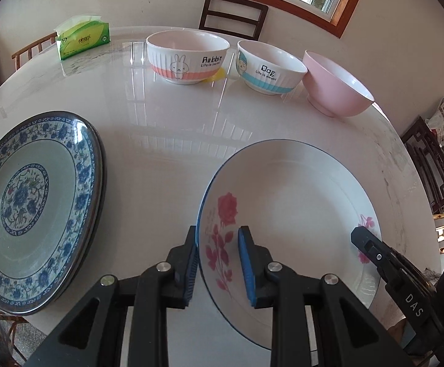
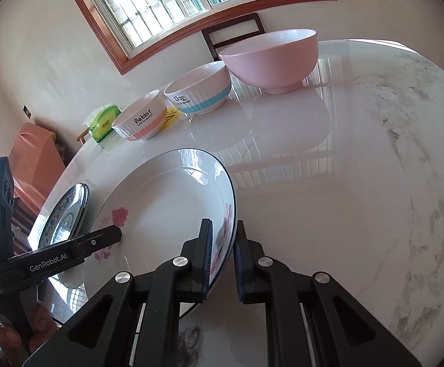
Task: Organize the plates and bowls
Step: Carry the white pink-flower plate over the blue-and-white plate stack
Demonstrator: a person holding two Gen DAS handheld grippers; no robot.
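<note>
A white plate with pink roses and a thin blue rim [image 1: 298, 202] [image 2: 166, 202] is held between both grippers, just over the table. My left gripper [image 1: 218, 231] is shut on its left rim, one pad outside and one inside. My right gripper [image 2: 223, 223] is shut on the opposite rim, which runs between its blue pads. Each gripper also shows in the other's view: the right gripper [image 1: 371, 244], the left gripper [image 2: 105, 238]. A blue-flowered plate [image 1: 29, 214] [image 2: 65, 214] lies to the left, seemingly on top of another.
Along the far side of the round marble table [image 1: 160, 116] stand a Rabbit bowl [image 1: 188, 58], a Dog bowl [image 1: 267, 70] and a pink bowl [image 1: 335, 88]. A green tissue pack [image 1: 82, 38] sits at the far left. A dark chair [image 1: 232, 15] stands behind the table.
</note>
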